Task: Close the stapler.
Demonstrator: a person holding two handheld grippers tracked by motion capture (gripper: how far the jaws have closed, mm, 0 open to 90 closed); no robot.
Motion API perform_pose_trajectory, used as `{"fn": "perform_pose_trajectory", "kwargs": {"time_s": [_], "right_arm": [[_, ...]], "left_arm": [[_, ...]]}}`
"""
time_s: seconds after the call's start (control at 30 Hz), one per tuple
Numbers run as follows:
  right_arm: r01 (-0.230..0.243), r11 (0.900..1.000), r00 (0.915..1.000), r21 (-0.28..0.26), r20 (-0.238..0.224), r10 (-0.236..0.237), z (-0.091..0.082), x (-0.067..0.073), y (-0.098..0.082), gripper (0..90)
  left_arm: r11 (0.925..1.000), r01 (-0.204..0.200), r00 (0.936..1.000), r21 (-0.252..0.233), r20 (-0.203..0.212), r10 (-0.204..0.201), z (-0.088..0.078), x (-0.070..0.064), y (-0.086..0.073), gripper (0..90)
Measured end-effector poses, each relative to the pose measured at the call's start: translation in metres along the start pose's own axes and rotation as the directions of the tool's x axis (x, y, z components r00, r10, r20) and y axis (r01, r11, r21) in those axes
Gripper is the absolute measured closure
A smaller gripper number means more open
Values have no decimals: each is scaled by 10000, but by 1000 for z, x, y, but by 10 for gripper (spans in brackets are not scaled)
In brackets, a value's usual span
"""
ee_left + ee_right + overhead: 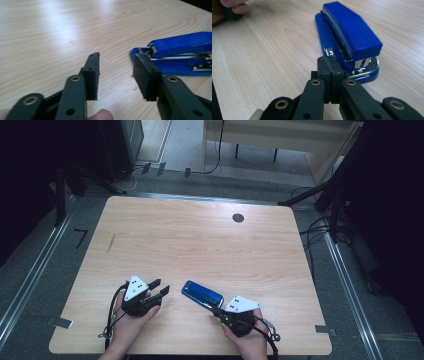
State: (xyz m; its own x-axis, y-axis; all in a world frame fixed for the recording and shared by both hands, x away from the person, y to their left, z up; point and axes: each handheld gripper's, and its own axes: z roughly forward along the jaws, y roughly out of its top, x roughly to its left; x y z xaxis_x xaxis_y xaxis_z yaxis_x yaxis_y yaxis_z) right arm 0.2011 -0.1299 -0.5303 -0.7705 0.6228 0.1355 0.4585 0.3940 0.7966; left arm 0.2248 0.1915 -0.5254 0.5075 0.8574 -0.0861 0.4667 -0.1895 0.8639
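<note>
A blue stapler [201,294] lies flat on the wooden table [200,240], near the front edge and a little right of centre. My left gripper [160,287] is to its left and apart from it, open, with bare wood between its pads. In the left gripper view the stapler [180,53] lies to the right, just past my left gripper [120,75]. My right gripper [216,310] is shut, its tips right at the stapler's near end. In the right gripper view the closed pads of my right gripper [329,65] sit against the stapler [352,32] near its metal mouth, with nothing between them.
A small dark round grommet [238,218] sits in the table near its far edge. Beyond the table lie cables [320,227], dark stands and a pale bench [280,140] on a grey floor.
</note>
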Motion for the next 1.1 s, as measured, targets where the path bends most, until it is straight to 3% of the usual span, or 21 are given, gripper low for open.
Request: {"fn": "perform_pose_trajectory", "kwargs": {"time_s": [0.23,0.37,0.6,0.83,0.9,1.03,1.1], "right_arm": [[5,9994,10000,347,61,-7,7,1,-5,900],[7,9984,10000,559,93,-12,10,-1,-6,900],[-2,9983,10000,584,-53,6,12,-4,-7,900],[41,9985,10000,549,-11,-40,13,-4,-6,900],[37,9986,10000,535,13,-38,13,-5,-6,900],[-80,9988,9999,492,69,76,13,-9,-6,900],[-126,9988,9999,483,83,122,13,-12,-5,900]], "left_arm": [[9974,723,9943,-25,-779,-723,-10,17,-5,433],[9956,909,9880,217,-1275,-875,-15,26,-6,299],[9928,1199,9795,20,-1630,-1180,-38,47,-11,232],[9785,2045,9574,-280,-2023,-2059,-59,76,-20,186],[9771,2106,9545,-310,-2092,-2123,-62,80,-21,185],[9806,1957,9578,-109,-2124,-1935,-66,83,-25,167],[9787,2043,9571,-200,-2057,-2040,-69,86,-26,160]]}}
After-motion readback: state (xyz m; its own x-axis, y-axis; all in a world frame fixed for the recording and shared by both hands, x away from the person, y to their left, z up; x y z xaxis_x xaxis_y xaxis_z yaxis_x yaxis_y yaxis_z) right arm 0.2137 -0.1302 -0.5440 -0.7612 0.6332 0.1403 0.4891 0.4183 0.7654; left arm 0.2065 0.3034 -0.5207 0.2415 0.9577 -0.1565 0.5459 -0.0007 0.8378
